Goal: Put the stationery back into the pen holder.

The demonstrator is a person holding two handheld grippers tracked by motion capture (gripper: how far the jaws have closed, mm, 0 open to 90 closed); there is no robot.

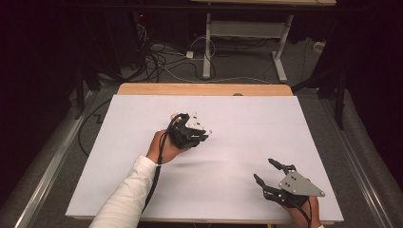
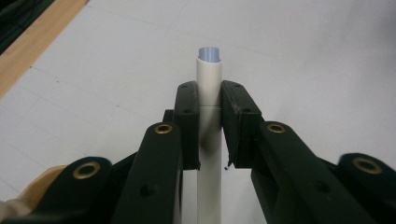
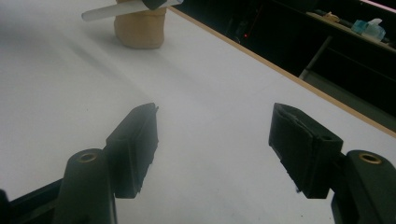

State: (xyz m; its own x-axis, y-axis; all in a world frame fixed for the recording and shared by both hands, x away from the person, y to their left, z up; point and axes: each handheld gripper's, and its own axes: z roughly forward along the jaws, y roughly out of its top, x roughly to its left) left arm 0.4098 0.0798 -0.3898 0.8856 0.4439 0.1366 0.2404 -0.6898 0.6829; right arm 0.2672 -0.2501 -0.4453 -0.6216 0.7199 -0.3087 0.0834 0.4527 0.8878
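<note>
Left hand-held gripper [image 2: 209, 122] mid-table, pinching a white tube [image 2: 209, 79]; right hand-held gripper [image 3: 215, 140] (jaws spread) near edge.

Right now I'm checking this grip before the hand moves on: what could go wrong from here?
1. The left gripper pinches the smooth round white tube between flat pads; it might twist or slide out.
2. The tube sticks out past the fingertips, so its bluish end could catch the white board if tipped down.
3. The right gripper stands open above the board with nothing in it, so it probably can't steady the tube if it slips.
</note>
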